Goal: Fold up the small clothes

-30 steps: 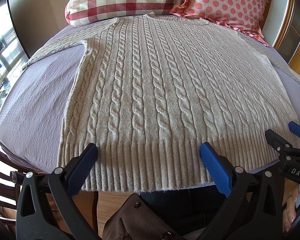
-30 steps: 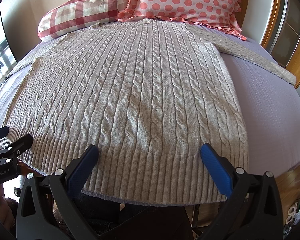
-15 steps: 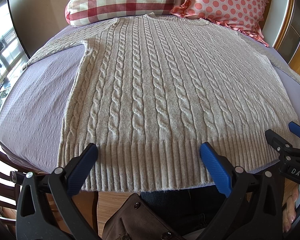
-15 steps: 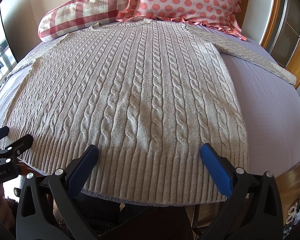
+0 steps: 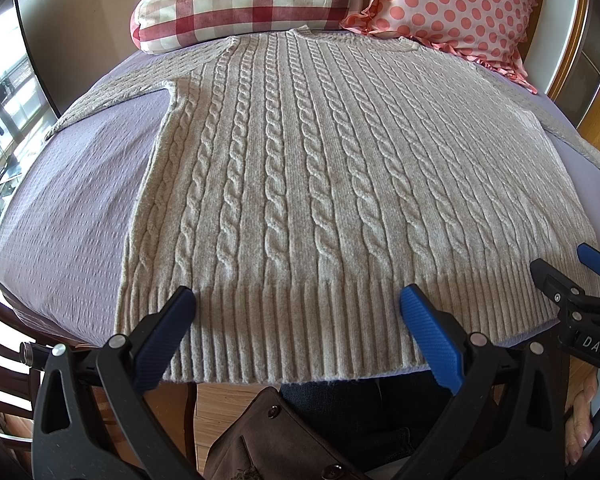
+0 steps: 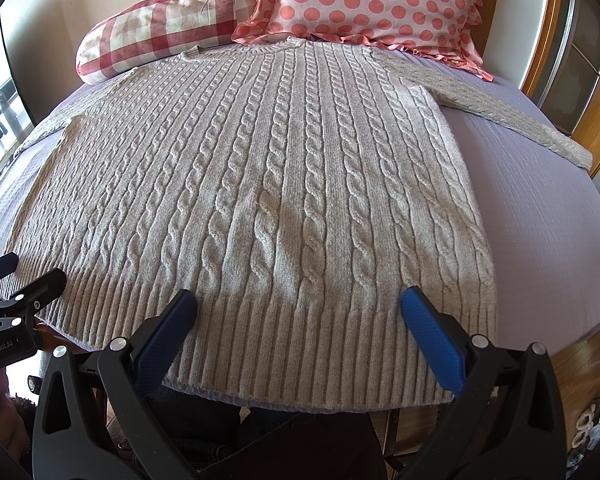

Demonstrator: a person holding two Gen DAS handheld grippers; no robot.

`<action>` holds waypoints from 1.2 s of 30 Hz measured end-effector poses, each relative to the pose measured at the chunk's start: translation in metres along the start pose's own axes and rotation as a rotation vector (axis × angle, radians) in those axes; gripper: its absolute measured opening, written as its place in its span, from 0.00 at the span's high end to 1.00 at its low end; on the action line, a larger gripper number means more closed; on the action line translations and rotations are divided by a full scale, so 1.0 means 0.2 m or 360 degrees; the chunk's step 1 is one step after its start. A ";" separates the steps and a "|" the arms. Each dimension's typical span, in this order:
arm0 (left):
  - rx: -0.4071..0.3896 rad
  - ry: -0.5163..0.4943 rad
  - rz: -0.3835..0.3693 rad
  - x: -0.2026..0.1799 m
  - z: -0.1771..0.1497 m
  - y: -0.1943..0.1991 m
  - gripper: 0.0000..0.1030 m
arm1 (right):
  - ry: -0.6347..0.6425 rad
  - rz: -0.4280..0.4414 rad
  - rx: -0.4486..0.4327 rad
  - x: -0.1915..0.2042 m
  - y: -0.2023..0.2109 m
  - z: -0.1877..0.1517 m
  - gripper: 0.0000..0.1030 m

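A beige cable-knit sweater (image 5: 300,184) lies flat on a lilac-covered table (image 5: 72,216), hem toward me, both sleeves spread out to the sides. It also fills the right wrist view (image 6: 268,200). My left gripper (image 5: 298,300) is open and empty, hovering just above the ribbed hem left of centre. My right gripper (image 6: 298,300) is open and empty above the hem's right part. The right gripper shows at the right edge of the left wrist view (image 5: 572,276); the left gripper shows at the left edge of the right wrist view (image 6: 16,280).
A red-and-white checked pillow (image 5: 240,0) and a pink polka-dot pillow (image 5: 452,8) lie at the table's far edge behind the collar. A wooden frame (image 6: 548,40) stands at the right. A dark chair (image 5: 4,320) stands at the near left. Wooden floor shows below the hem.
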State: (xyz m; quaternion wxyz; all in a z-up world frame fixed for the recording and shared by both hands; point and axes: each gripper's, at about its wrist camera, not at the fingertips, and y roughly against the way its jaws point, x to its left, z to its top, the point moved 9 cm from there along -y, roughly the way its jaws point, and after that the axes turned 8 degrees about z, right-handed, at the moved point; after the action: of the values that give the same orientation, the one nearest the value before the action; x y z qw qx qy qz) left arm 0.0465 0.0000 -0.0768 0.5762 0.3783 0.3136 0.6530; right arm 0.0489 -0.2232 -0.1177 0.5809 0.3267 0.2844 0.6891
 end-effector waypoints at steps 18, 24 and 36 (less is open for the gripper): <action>-0.0207 0.0084 -0.0211 0.02 0.14 0.03 0.02 | -0.0766 -0.0082 -0.0677 -1.22 0.31 0.63 0.03; -0.0446 0.0188 -0.0345 0.08 0.37 0.07 0.02 | -0.1423 -0.0077 -0.0604 -1.97 0.07 0.68 0.62; -0.0548 0.0446 -0.0367 0.36 0.54 0.02 0.02 | -0.1788 -0.0199 -0.0677 -2.39 -0.13 0.69 0.78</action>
State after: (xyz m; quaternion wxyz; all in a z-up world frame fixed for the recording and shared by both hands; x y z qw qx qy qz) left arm 0.1323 0.0678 -0.0083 0.6537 0.1419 0.3156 0.6730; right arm 0.2266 -0.6889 -0.1087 0.7343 0.5002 -0.1913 0.4172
